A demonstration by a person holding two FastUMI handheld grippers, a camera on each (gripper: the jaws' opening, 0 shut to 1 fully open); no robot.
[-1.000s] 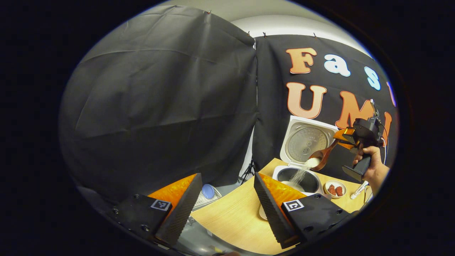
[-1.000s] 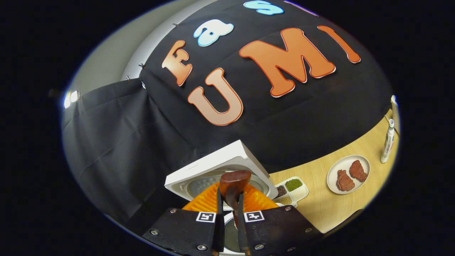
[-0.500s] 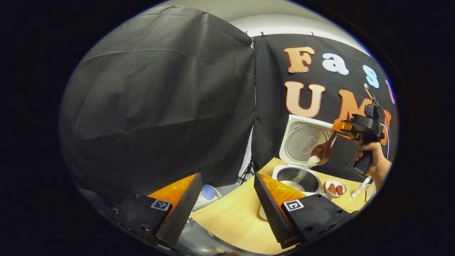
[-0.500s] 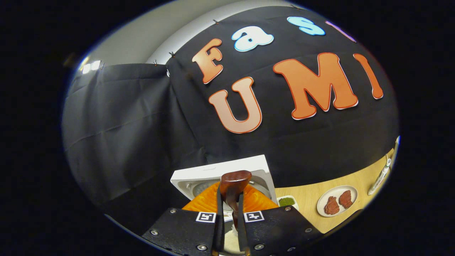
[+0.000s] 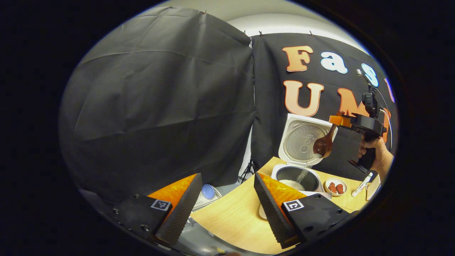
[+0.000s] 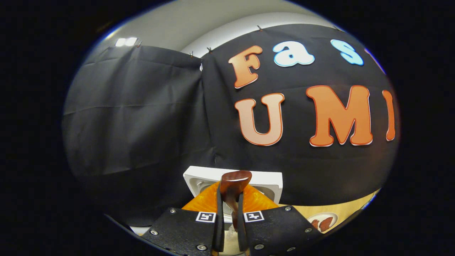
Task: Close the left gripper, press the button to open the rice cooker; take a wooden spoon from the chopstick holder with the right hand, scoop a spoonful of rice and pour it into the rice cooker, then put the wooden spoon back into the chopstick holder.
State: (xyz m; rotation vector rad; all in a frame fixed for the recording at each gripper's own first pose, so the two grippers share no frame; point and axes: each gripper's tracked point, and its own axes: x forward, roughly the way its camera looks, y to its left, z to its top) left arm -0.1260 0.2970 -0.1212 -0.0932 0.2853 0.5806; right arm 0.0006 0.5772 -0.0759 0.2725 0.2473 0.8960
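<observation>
The pour is on: the wooden spoon (image 5: 323,144) hangs bowl-down above the open rice cooker (image 5: 298,177), and a thin stream of rice (image 5: 302,174) drops from its lip onto the white heap in the pot. The right gripper (image 5: 341,121), held in a hand (image 5: 376,156), has its fingers clenched on the spoon's handle, which runs down and away from them toward the cooker's raised lid. In the right gripper view the handle's end (image 6: 234,179) pokes up between the two fingers of the right gripper (image 6: 230,227), pinched on both sides, with the lid's white edge just beyond.

The left gripper (image 5: 225,206) sits well back from the cooker, fingers spread wide with nothing between them, the table (image 5: 231,217) under them.

By my reading the spoon looks nearly empty, so the next move calls for levelling it and carrying it to the chopstick holder, handle kept firmly pinched so it doesn't swivel.
</observation>
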